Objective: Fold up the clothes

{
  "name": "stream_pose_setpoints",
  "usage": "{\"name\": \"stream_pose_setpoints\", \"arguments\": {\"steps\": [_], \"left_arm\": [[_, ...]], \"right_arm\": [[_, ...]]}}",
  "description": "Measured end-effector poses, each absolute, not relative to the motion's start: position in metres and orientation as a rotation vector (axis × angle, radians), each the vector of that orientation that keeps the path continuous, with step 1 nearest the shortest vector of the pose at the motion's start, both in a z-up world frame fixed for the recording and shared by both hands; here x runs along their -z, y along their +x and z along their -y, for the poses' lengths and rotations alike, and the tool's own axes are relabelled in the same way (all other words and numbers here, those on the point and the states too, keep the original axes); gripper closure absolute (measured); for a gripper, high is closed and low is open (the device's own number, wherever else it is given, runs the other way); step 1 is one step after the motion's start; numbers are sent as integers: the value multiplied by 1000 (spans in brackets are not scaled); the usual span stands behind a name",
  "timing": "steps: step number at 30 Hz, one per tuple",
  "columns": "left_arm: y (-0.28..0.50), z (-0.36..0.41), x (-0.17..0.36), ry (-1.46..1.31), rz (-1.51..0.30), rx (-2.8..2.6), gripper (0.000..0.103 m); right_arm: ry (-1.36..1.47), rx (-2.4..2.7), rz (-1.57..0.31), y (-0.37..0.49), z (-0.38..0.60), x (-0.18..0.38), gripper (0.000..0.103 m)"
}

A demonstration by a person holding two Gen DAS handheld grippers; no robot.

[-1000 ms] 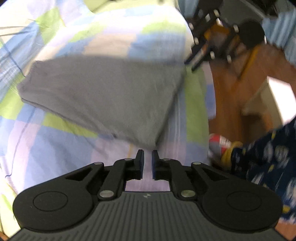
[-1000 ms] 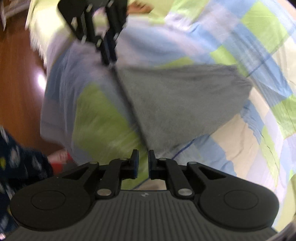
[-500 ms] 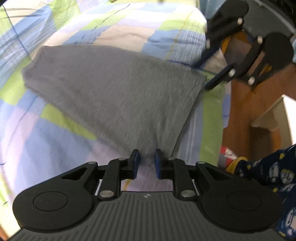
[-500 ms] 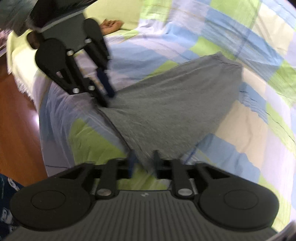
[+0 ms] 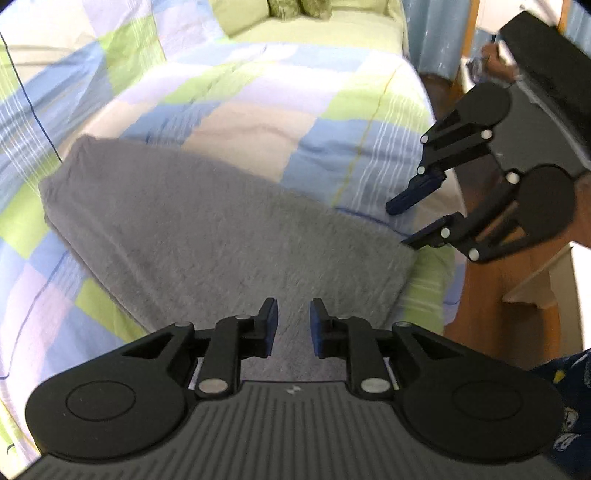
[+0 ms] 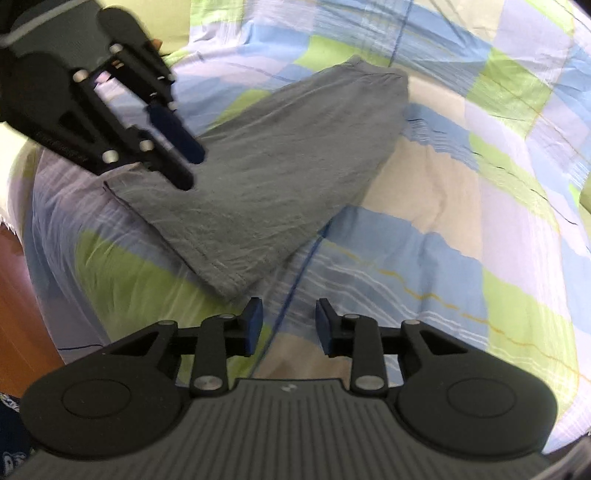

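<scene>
Since a second ago both grippers have been brought lower over the bed and their jaws have parted – they were nearly shut then; the grey garment now fills more of the left view and the blur has mostly cleared.

Bed (image 5: pixel 332 96): covered by a patchwork quilt (image 6: pixel 461 240) in blue, green, lilac and beige, with green pillows (image 5: pixel 295 9) seen at the far end in the left wrist view. Wooden floor (image 5: pixel 491 295) is visible past the bed edge.

Grey garment (image 5: pixel 207 236): laid flat on the quilt near the bed edge, already folded into a long tapered slab – one narrow end toward the right gripper, the wider end away from it. Light creases are seen across it in the right wrist view (image 6: pixel 266 155).

Left gripper (image 5: pixel 293 323): held over the near part of the garment, jaws set a modest gap apart, nothing pinched between them – cloth is seen only beneath. In the right wrist view (image 6: pixel 186 164) it sits above the garment's far corner.

Right gripper (image 6: pixel 288 325): jaws are closing from a modest gap, nothing between them; quilt lies below, with the garment's narrow end just ahead. In the left wrist view (image 5: pixel 406 221) its fingertips are at the garment's corner – contact cannot be told.
</scene>
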State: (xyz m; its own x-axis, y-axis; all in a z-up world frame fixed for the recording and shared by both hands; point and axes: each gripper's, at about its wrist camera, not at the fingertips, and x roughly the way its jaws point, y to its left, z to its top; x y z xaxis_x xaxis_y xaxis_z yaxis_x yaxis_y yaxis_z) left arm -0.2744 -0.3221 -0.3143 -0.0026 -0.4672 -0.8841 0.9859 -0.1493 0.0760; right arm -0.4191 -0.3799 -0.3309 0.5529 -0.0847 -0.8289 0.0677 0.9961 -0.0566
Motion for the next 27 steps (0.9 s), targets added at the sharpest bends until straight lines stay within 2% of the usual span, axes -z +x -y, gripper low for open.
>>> {"name": "stream_pose_setpoints", "arguments": {"steps": [5,8,13,19,22,27], "left_arm": [[-276,308,308,972,-703,1501,80],[-284,313,312,1020,-682,1524,72],[-287,312,316,1058,-674,1518,71],[-302,296,311,1100,-619,1543,72],[-313,294,312,1104,-585,1561,73],[-303,289,313,1028,-656,1488,71]], "right_arm": [[-31,51,-865,-410,362,316,76],[-50,21,-826,-406,353,314,76],[-130,-15,-842,-414,344,320,76],[-171,-5,-904,-437,361,322,69],[-161,11,-888,-436,378,314,68],[-153,-53,-820,-420,398,294,68]]}}
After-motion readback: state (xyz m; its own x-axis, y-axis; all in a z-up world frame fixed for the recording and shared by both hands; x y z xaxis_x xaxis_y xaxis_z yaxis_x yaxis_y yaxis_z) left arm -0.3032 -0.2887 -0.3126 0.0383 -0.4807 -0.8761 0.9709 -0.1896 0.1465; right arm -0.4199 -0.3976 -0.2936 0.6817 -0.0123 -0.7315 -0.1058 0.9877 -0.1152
